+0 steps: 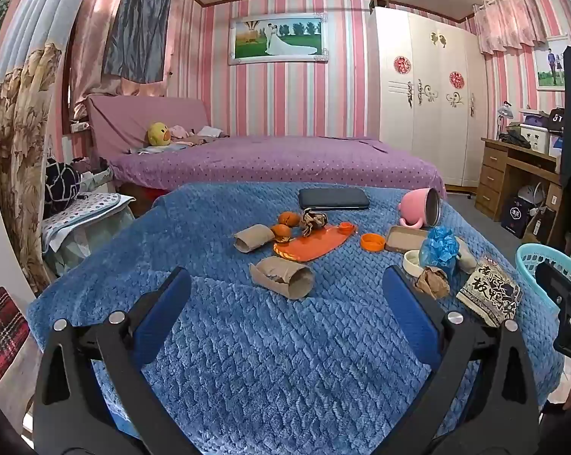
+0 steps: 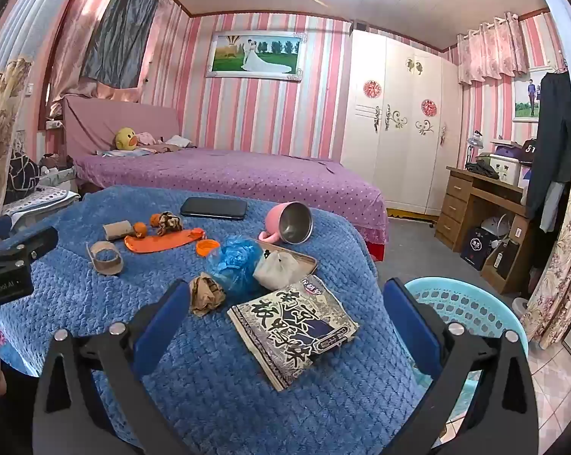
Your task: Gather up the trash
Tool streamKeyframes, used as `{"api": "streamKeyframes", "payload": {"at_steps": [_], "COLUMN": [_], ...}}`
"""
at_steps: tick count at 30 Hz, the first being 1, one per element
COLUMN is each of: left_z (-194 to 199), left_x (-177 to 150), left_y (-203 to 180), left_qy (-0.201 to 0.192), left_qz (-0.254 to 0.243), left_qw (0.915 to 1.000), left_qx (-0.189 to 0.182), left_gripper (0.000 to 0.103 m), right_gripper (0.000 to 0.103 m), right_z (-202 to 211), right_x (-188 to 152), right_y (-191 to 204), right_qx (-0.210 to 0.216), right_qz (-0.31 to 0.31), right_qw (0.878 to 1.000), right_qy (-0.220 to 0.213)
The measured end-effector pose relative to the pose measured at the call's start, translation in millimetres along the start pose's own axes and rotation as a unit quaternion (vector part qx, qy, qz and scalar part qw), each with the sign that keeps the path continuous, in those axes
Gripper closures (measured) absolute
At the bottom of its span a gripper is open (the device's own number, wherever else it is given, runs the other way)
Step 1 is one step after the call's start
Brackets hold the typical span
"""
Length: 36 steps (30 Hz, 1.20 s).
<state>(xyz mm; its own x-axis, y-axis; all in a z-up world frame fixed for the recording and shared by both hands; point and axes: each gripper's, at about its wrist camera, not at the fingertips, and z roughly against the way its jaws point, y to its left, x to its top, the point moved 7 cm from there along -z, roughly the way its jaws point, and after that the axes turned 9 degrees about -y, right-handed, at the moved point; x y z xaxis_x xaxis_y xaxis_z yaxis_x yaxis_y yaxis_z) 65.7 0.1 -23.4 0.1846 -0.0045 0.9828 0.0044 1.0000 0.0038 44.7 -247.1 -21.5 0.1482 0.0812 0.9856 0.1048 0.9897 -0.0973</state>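
tipped pink mug [image 1: 422, 206], black phone [image 1: 334, 198]

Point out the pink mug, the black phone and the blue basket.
pink mug [image 2: 276, 214], right wrist view, on its pink side wall.
black phone [image 1: 334, 198], left wrist view, middle of its face.
blue basket [image 2: 471, 303], right wrist view, on its perforated inner wall.

Trash all over the blue blanket [image 1: 247, 341]: two cardboard tubes [image 1: 283, 277] lying on their sides, orange peel [image 1: 311, 243] spread flat with its scraps, a crumpled brown paper ball [image 2: 206, 294] just beside a scrunched blue plastic bag [image 2: 235, 263], and a printed snack packet [image 2: 294, 326] flat near the edge. The turquoise basket [image 2: 471, 305] sits off the blanket's right side.
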Motion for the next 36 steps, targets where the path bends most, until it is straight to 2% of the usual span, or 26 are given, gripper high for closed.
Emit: {"api": "streamKeyframes", "payload": {"at_steps": [36], "left_z": [-3.1], "left_x": [-1.3], "left_y": [0.2], "left_qy": [0.004], "left_qz": [0.001], "left_qw": [1.0], "left_qx": [0.0], "left_gripper": [0.005], "right_gripper": [0.004], "right_z": [-0.7], "right_x": [-0.6], "right_y": [0.3], "right_qx": [0.0], "right_qz": [0.004], "right_qw": [1.0], "right_qy": [0.003]}}
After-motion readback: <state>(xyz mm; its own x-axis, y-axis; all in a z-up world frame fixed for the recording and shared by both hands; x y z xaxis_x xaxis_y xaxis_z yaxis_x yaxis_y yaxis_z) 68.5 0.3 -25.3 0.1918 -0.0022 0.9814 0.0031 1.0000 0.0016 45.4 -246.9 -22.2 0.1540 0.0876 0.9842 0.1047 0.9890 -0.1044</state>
